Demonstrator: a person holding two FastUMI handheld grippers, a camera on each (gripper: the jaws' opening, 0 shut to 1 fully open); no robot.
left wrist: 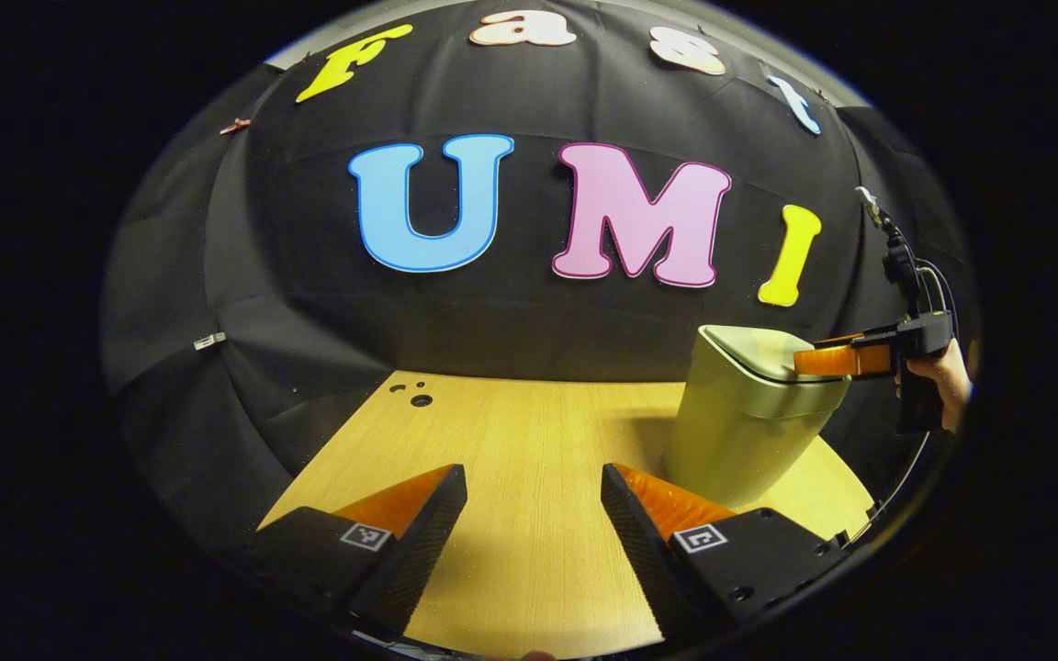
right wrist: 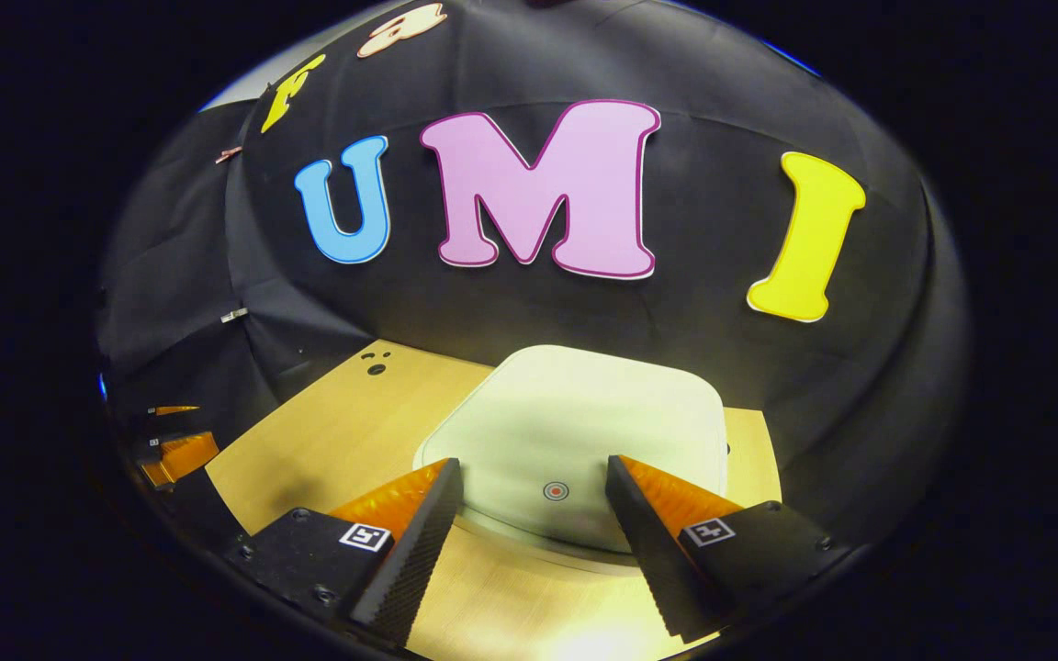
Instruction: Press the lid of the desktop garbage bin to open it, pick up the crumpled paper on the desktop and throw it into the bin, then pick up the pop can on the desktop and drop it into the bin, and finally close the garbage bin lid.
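The pale desktop bin (left wrist: 749, 422) stands on the wooden table (left wrist: 529, 431) at the right of the left gripper view, its lid (right wrist: 584, 413) down and flat. A small red ring mark (right wrist: 556, 491) sits near the lid's front edge. My right gripper (right wrist: 534, 464) hovers open just above that front edge, one finger on each side of the mark. From the left gripper view it reaches over the lid (left wrist: 823, 360), held by a hand (left wrist: 938, 381). My left gripper (left wrist: 534, 473) is open above bare table, left of the bin, with nothing between its fingers.
Small dark holes (left wrist: 421, 400) mark the table's far left corner. A cable and mount (left wrist: 901, 266) rise behind the right gripper. The black cloth wall closes in behind the table. The left gripper (right wrist: 175, 454) shows low at the left edge of the right gripper view.
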